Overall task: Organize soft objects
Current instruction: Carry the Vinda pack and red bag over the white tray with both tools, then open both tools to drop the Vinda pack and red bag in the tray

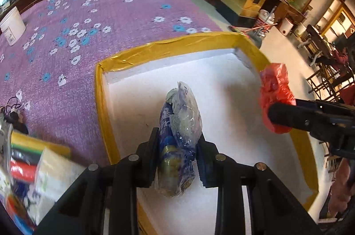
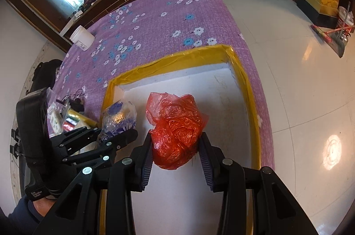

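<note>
A clear and blue crumpled plastic bag (image 1: 179, 139) hangs over the white floor of a foam box with a yellow-taped rim (image 1: 155, 51); my left gripper (image 1: 177, 159) is shut on it. The same bag (image 2: 118, 116) shows at the left of the right wrist view, in the left gripper (image 2: 115, 135). A crumpled red plastic bag (image 2: 177, 132) is pinched between the pads of my right gripper (image 2: 176, 150), above the box (image 2: 177, 59). In the left wrist view this red bag (image 1: 274, 97) hangs at the box's right rim, held by the right gripper (image 1: 279, 115).
The box lies on a table under a purple flowered cloth (image 1: 88, 19). A white tub (image 1: 12, 26) stands at the far left. Packets, tissue packs and cables (image 1: 33, 164) pile left of the box. A shiny tiled floor (image 2: 299, 79) with a broom (image 2: 328, 35) lies to the right.
</note>
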`<state>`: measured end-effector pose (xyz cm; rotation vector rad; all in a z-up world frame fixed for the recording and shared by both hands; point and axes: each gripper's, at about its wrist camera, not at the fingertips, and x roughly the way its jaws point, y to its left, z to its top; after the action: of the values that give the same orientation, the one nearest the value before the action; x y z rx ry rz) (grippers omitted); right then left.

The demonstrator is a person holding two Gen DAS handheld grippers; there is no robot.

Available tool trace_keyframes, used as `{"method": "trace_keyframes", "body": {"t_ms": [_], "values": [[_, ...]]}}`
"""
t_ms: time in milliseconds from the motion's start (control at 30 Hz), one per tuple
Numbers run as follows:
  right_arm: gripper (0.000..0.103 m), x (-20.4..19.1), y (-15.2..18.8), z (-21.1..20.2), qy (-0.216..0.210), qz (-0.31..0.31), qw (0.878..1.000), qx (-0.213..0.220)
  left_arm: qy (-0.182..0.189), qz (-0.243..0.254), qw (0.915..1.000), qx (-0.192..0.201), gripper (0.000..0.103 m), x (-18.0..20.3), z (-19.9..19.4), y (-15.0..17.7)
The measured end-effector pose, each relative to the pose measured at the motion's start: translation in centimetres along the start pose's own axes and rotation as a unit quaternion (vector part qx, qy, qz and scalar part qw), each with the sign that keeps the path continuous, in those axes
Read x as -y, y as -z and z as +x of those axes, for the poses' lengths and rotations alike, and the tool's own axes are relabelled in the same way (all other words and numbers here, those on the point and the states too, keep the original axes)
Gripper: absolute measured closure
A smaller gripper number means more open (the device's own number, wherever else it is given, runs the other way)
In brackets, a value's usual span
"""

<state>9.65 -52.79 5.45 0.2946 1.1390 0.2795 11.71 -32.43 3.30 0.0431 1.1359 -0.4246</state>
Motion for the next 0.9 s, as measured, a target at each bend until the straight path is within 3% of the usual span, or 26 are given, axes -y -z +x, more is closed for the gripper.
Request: {"method": "trace_keyframes", "body": {"t_ms": [300, 633, 767, 900], "values": [[0.061, -0.9, -3.5, 4.3, 0.022, -0.010, 0.999, -0.021, -0.001, -0.014, 0.9999, -0.007, 0.075, -0.9, 2.3, -2.4], [0.055, -0.7, -4.9, 6.2, 0.042, -0.005, 0.999, -0.028, 0.003, -0.014, 0.9999, 0.005, 0.072, -1.2, 2.5, -3.2], [0.039, -0.8, -5.1, 6.5, 0.047, -0.005, 0.998, -0.029, 0.008, -0.013, 0.9999, 0.005, 0.059, -1.0, 2.5, -3.2], [0.037, -0.6, -5.0, 6.1, 0.044, 0.000, 0.999, -0.026, 0.010, -0.008, 0.9999, 0.006, 0.050, -0.7, 2.3, -3.1]]}}
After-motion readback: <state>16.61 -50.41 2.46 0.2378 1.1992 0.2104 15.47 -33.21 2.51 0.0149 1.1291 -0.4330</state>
